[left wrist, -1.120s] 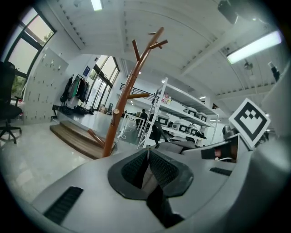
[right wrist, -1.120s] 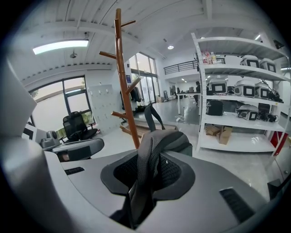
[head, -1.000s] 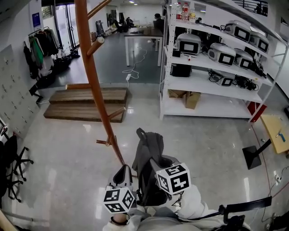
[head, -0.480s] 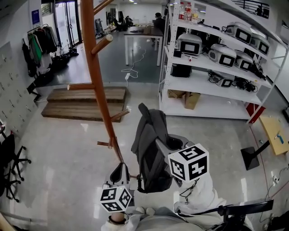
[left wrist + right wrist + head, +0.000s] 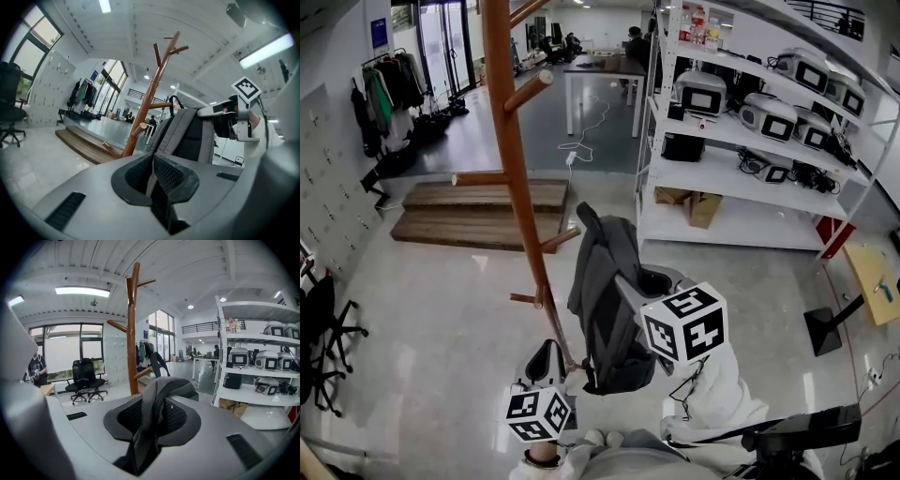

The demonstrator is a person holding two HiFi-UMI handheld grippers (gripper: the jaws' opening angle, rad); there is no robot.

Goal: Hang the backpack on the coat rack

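The brown wooden coat rack (image 5: 517, 178) rises from the floor just ahead, with pegs sticking out at several heights. A grey and black backpack (image 5: 605, 281) hangs in the air to the right of its pole, clear of the pegs. My right gripper (image 5: 628, 283) is shut on a grey mesh strap (image 5: 152, 399) at the top of the bag. My left gripper (image 5: 549, 352) is lower, by the bag's bottom corner, shut on a thin grey strap (image 5: 151, 174). The left gripper view shows the bag's back panel (image 5: 187, 136) beside the rack (image 5: 149, 101).
White shelving (image 5: 750, 141) loaded with devices stands to the right. A low wooden platform (image 5: 478, 211) lies behind the rack. Office chairs (image 5: 323, 337) are at the left edge, a clothes rail (image 5: 384, 103) by the far wall, and a black stand base (image 5: 825, 328) at the right.
My right gripper has lifted the backpack higher, and the bag now hangs closer alongside the rack's pole. My left gripper has shifted a little with the bag's bottom.
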